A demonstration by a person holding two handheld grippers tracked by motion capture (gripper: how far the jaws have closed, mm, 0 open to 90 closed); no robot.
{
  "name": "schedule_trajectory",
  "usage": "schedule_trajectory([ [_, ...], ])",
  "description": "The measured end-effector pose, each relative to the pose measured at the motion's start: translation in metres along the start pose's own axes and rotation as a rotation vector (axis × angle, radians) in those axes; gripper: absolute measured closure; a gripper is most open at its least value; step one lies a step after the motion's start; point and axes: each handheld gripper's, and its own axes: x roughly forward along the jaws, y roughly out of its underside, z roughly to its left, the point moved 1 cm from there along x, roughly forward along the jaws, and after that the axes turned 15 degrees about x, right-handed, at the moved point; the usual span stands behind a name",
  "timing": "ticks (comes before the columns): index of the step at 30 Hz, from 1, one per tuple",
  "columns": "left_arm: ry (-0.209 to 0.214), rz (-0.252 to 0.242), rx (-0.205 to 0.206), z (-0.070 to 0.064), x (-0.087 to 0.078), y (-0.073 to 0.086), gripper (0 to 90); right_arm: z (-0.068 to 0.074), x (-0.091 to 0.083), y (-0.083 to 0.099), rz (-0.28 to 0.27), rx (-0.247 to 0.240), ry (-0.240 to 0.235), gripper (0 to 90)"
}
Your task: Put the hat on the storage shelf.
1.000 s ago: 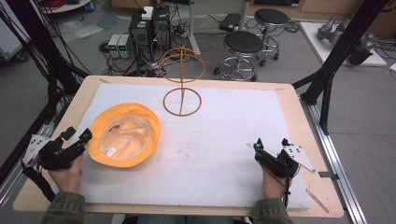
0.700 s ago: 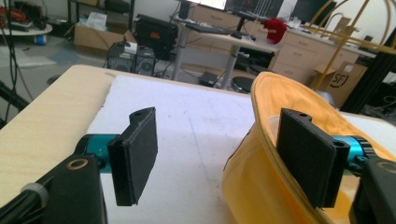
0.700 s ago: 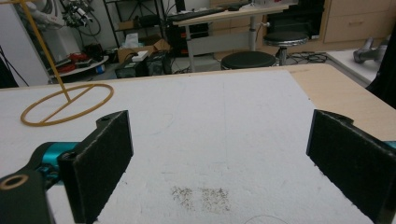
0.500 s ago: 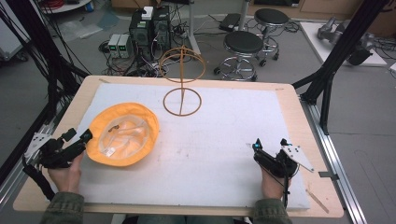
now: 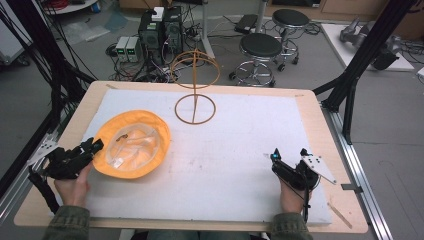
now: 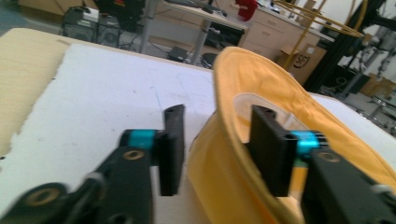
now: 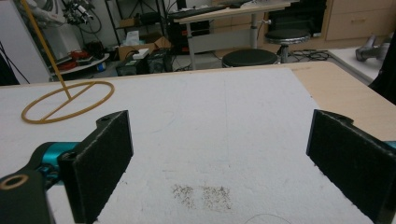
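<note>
White foam board (image 5: pixel 225 165) covers the table, with the yellow bucket hat (image 5: pixel 131 144) lying crown-down at its left. Left gripper (image 6: pixel 219 144) straddles the brim, jaws spread, not yet pinching; right gripper (image 7: pixel 219 154) waits wide open. Soft brim could fold out before the jaws close

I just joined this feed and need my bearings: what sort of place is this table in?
Most likely a robotics or electronics lab. Behind the table computers sit on the floor amid tangled cables, with round black stools nearby and a black metal frame around the table.
</note>
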Motion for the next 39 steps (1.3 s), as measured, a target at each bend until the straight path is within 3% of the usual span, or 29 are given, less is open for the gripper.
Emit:
schedule_trajectory([
  [2, 0.012, -0.005, 0.011, -0.001, -0.001, -0.002, 82.2, 0.000, 0.000, 0.000, 0.003, 0.003, 0.002, 6.0],
  [5, 0.026, -0.018, 0.012, -0.002, -0.002, -0.003, 85.8, 0.000, 0.000, 0.000, 0.002, 0.003, 0.002, 6.0],
  [18, 0.003, -0.034, 0.038, -0.004, -0.003, -0.002, 85.8, 0.001, 0.000, 0.000, 0.002, 0.004, 0.003, 6.0],
  [25, 0.004, -0.057, 0.017, -0.008, -0.003, -0.004, 86.0, -0.001, 0.000, 0.000, -0.004, 0.006, 0.004, 6.0],
  [39, -0.026, -0.137, 0.068, -0.018, -0.006, -0.010, 86.4, 0.000, 0.000, 0.000, -0.005, 0.008, 0.003, 6.0],
])
